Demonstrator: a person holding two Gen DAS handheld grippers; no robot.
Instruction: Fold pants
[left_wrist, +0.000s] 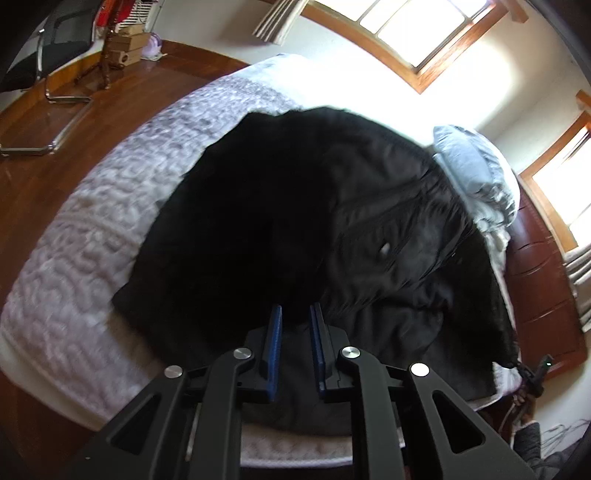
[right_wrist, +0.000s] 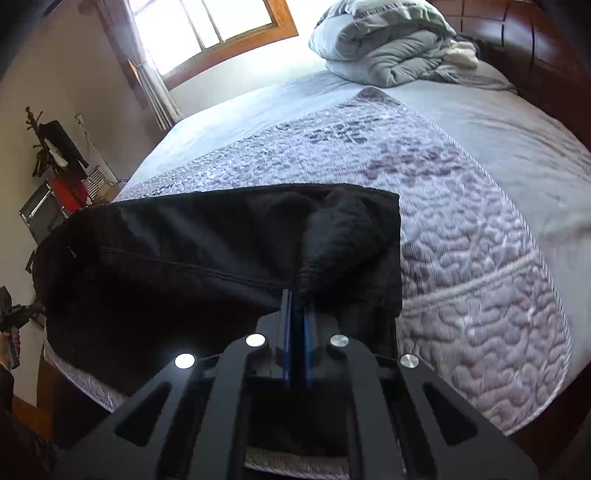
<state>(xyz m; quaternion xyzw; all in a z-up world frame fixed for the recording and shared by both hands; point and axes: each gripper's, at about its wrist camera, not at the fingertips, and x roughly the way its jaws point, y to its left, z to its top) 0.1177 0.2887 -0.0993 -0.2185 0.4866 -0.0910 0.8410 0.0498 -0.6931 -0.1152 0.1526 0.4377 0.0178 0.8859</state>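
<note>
Black pants (left_wrist: 295, 229) lie spread on the quilted bed cover (left_wrist: 92, 206). My left gripper (left_wrist: 295, 314) hovers over the near part of the pants, its blue-padded jaws a little apart with nothing seen between them. In the right wrist view the pants (right_wrist: 184, 240) lie along the bed's near edge. My right gripper (right_wrist: 298, 299) is shut on a bunched fold of the pants fabric (right_wrist: 325, 251), which rises up out of the jaws. The other gripper (right_wrist: 11, 317) shows at the far left edge.
A grey duvet pile (right_wrist: 388, 48) sits at the head of the bed by the dark wooden headboard (right_wrist: 535, 44). The quilted cover (right_wrist: 461, 229) stretches to the right. A chair (left_wrist: 55, 48), boxes and a coat stand are on the wooden floor (left_wrist: 92, 110). Windows are behind.
</note>
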